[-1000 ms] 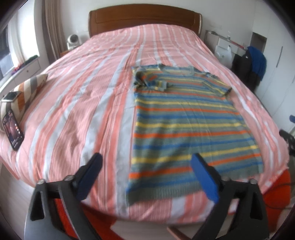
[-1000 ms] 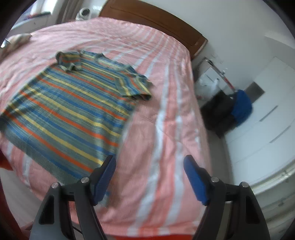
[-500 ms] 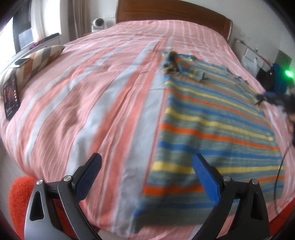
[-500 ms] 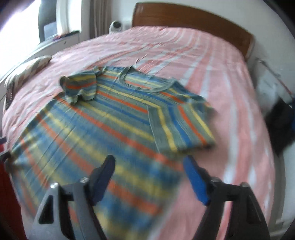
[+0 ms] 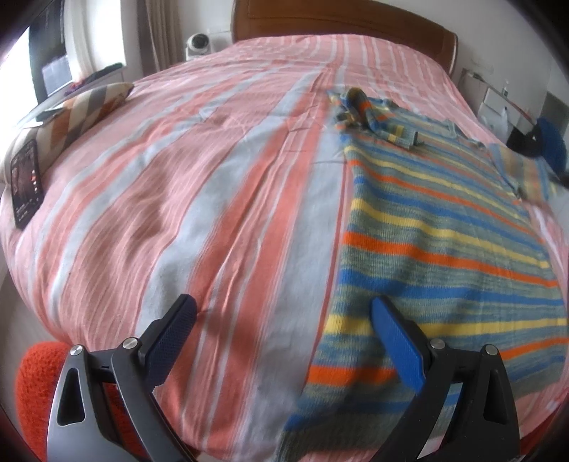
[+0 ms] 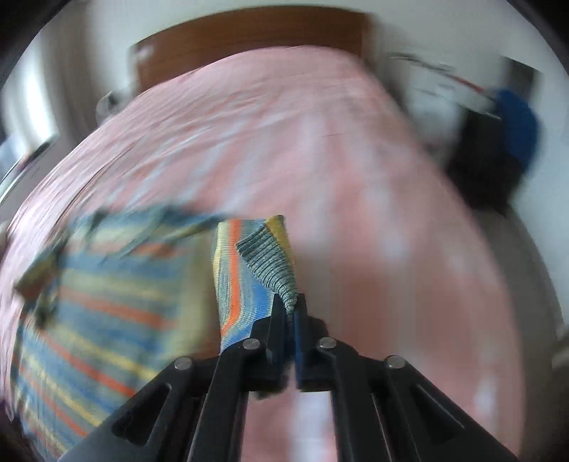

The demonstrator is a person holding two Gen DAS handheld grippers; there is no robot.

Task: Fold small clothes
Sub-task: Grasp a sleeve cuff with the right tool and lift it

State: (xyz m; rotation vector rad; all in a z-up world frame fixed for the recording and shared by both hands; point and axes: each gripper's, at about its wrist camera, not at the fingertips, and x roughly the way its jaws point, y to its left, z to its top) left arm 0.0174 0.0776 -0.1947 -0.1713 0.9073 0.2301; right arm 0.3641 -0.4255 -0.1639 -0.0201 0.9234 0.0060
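Change from the earlier frames: the right gripper (image 6: 290, 312), spread over the bed (image 5: 220, 184) half a second ago, is now pressed together and pinches a sleeve (image 6: 256, 270) of the striped knit top (image 5: 437, 227); the left gripper (image 5: 284, 337) has dropped closer to the bed's near edge and remains spread, nothing between its fingers.

Edges and room, left to right ahead of the left gripper: a patterned cushion (image 5: 81, 110) with a phone (image 5: 25, 184) lies far off to the left; a broad bare stretch of striped cover runs straight ahead to the headboard (image 5: 338, 21); an orange item (image 5: 39, 383) shows below the left finger, beyond the bed's edge.

The top lies flat ahead and to the right of the left gripper; its hem corner is under the right finger (image 5: 398, 348); contact cannot be told.

At the right gripper, the pinched sleeve stands up ahead of the tips; the body of the top spreads to its left; bare cover lies to its right; this view is blurred.
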